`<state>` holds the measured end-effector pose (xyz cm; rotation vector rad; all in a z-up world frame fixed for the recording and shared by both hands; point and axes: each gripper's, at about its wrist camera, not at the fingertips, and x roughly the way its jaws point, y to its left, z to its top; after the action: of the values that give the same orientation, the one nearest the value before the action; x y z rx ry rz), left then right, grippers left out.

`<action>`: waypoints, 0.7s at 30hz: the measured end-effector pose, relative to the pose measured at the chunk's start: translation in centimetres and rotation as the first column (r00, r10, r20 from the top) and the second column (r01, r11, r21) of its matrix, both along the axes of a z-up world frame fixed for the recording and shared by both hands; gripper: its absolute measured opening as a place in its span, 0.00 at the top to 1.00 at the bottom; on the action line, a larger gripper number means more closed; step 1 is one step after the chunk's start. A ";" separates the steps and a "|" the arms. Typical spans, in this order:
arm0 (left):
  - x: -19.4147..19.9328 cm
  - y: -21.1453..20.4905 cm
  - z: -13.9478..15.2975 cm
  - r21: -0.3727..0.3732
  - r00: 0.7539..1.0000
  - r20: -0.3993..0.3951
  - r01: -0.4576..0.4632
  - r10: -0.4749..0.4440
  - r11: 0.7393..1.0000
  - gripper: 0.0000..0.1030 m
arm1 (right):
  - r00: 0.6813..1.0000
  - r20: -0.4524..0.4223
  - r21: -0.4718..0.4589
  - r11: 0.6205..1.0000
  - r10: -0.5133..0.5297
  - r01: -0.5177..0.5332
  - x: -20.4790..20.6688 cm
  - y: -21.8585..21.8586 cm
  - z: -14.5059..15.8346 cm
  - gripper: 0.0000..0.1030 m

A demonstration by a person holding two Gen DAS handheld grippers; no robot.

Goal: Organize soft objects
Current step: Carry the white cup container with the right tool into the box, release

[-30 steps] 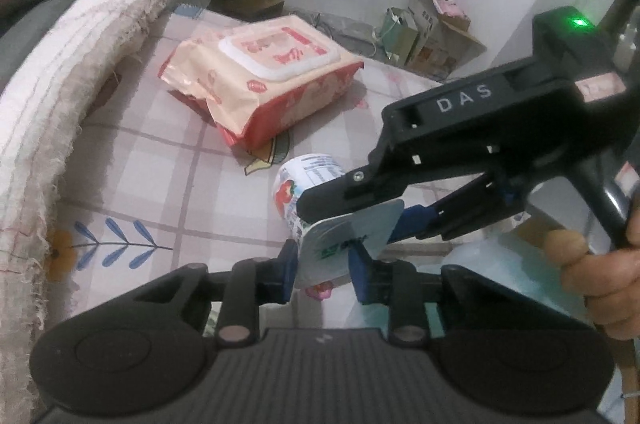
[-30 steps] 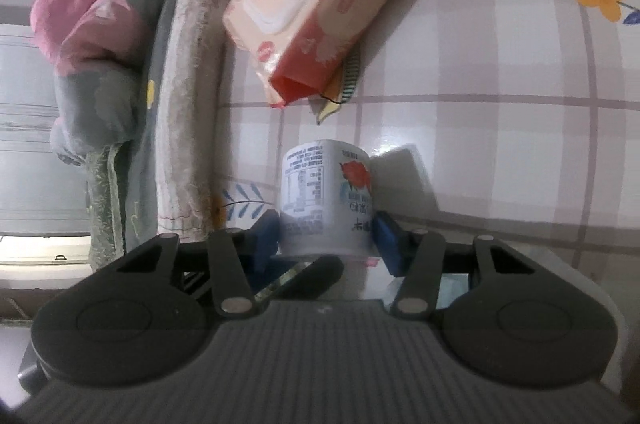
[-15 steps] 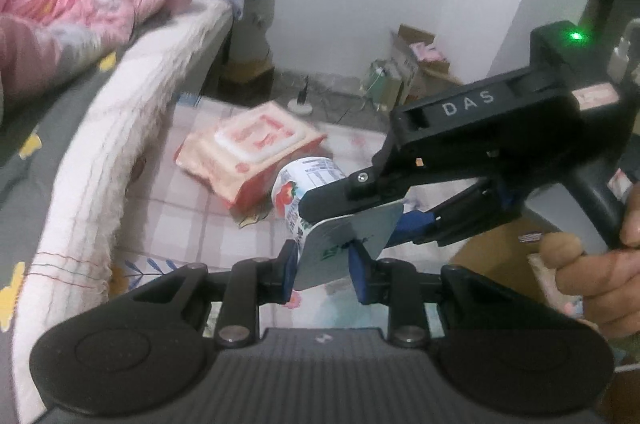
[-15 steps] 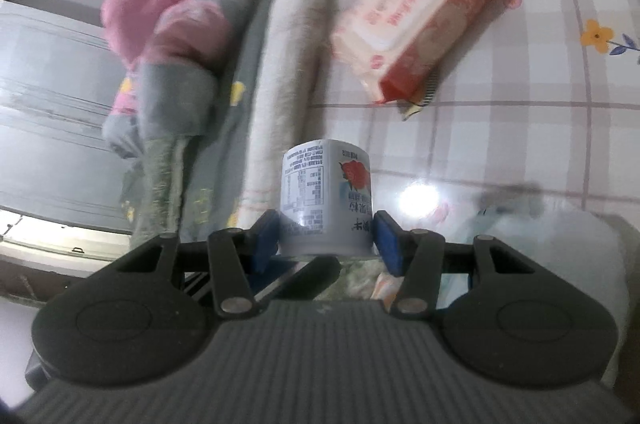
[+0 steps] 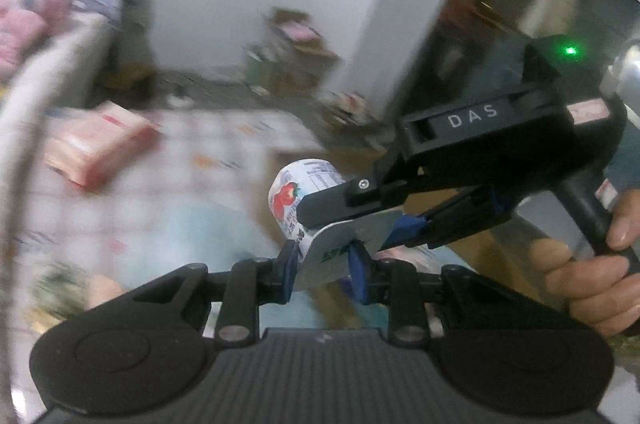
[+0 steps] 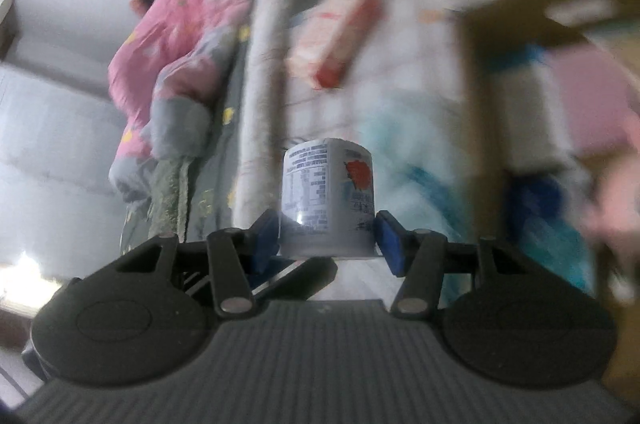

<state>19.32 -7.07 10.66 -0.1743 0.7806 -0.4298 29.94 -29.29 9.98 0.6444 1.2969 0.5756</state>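
Note:
A small white yogurt cup with a red strawberry print (image 6: 326,197) is held in the air by both grippers. My right gripper (image 6: 328,238) is shut on its sides near the lid end. My left gripper (image 5: 325,264) is shut on the cup's foil lid rim (image 5: 348,248); the cup body (image 5: 298,193) points away from it. The right gripper's black body marked DAS (image 5: 480,151) crosses the left wrist view, with a hand on its handle. A pink-and-red wet-wipes pack (image 5: 100,151) lies on the checked mat, also in the right wrist view (image 6: 340,43).
A bed with a pink quilt (image 6: 180,35) and white mattress edge (image 5: 36,111) runs along the left. A brown cardboard box (image 6: 520,43) with soft packs inside is at the right. A pale blue pack (image 5: 192,236) lies below the cup. Boxes stand by the far wall (image 5: 292,55).
Both grippers have lifted the cup higher off the mat and swung right toward the cardboard box; the wipes pack has receded to the left. Both grips are unchanged.

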 end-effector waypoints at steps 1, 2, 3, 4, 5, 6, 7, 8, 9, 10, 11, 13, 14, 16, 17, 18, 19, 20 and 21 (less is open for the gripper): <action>-0.3 -1.3 -0.5 -0.013 0.999 -0.024 0.030 -0.030 0.999 0.72 | 0.999 -0.028 -0.001 0.999 -0.032 0.032 -1.2 -1.9 -0.7 0.46; -0.6 -2.4 -1.1 -0.027 0.997 -0.053 0.053 -0.055 0.998 0.72 | 0.997 -0.055 -0.004 0.999 -0.054 0.053 -2.2 -3.3 -1.4 0.45; -0.9 -3.5 -1.9 -0.040 0.993 -0.088 0.079 -0.082 0.996 0.72 | 0.993 -0.091 -0.011 0.997 -0.074 0.073 -3.2 -4.7 -2.3 0.44; -1.1 -4.6 -2.7 -0.056 0.986 -0.128 0.101 -0.108 0.993 0.72 | 0.987 -0.128 -0.019 0.995 -0.095 0.093 -4.2 -6.1 -3.3 0.44; -1.3 -5.6 -3.5 -0.068 0.979 -0.160 0.119 -0.129 0.991 0.72 | 0.980 -0.166 -0.030 0.994 -0.112 0.109 -5.1 -7.3 -4.2 0.43; -1.5 -6.7 -4.3 -0.077 0.970 -0.194 0.136 -0.149 0.988 0.72 | 0.974 -0.192 -0.039 0.993 -0.120 0.114 -5.9 -8.1 -5.1 0.42; -1.6 -7.5 -5.1 -0.082 0.961 -0.224 0.148 -0.163 0.986 0.73 | 0.966 -0.225 -0.045 0.991 -0.130 0.123 -6.6 -8.9 -5.9 0.41; -1.7 -8.1 -5.7 -0.085 0.953 -0.248 0.156 -0.173 0.984 0.73 | 0.955 -0.262 -0.047 0.990 -0.142 0.134 -7.1 -9.7 -6.9 0.38; -1.7 -8.7 -6.4 -0.092 0.944 -0.275 0.162 -0.181 0.983 0.74 | 0.944 -0.294 -0.044 0.989 -0.148 0.141 -7.4 -10.1 -7.7 0.34; -1.4 -8.9 -7.1 -0.103 0.935 -0.304 0.160 -0.184 0.982 0.75 | 0.934 -0.322 -0.046 0.988 -0.152 0.145 -7.7 -10.6 -8.5 0.34; -1.2 -9.1 -7.7 -0.112 0.925 -0.333 0.157 -0.186 0.981 0.75 | 0.924 -0.351 -0.045 0.989 -0.150 0.144 -7.9 -11.0 -9.3 0.32; -0.8 -9.4 -8.7 -0.121 0.910 -0.372 0.148 -0.183 0.982 0.75 | 0.912 -0.383 -0.044 0.990 -0.144 0.138 -7.8 -11.2 -10.5 0.30; -0.6 -9.6 -8.9 -0.113 0.910 -0.377 0.142 -0.174 0.984 0.75 | 0.909 -0.392 -0.043 0.990 -0.143 0.138 -7.7 -11.4 -10.8 0.28; -0.3 -9.9 -9.5 -0.099 0.906 -0.396 0.120 -0.150 0.988 0.75 | 0.905 -0.401 -0.029 0.989 -0.142 0.142 -7.5 -11.8 -11.4 0.23; -0.2 -9.8 -9.7 -0.106 0.903 -0.403 0.114 -0.148 0.988 0.75 | 0.902 -0.408 -0.017 0.989 -0.142 0.148 -7.5 -12.1 -11.7 0.22; -0.2 -9.8 -10.0 -0.119 0.899 -0.411 0.112 -0.152 0.986 0.75 | 0.899 -0.415 -0.007 0.989 -0.138 0.149 -7.4 -12.2 -12.0 0.21; -0.1 -9.9 -10.1 -0.123 0.896 -0.417 0.109 -0.151 0.986 0.75 | 0.899 -0.416 -0.007 0.989 -0.137 0.148 -7.2 -12.3 -12.3 0.21; -0.1 -9.9 -10.0 -0.111 0.902 -0.407 0.107 -0.144 0.988 0.75 | 0.902 -0.409 -0.012 0.989 -0.140 0.148 -7.1 -12.5 -12.4 0.21; 0.0 -10.2 -9.9 -0.100 0.911 -0.392 0.100 -0.132 0.990 0.75 | 0.907 -0.397 -0.015 0.989 -0.140 0.146 -7.0 -12.7 -12.4 0.21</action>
<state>19.29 -17.27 0.80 -0.2953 1.1807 -0.5470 22.98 -41.99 -2.43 0.8944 1.6090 0.3415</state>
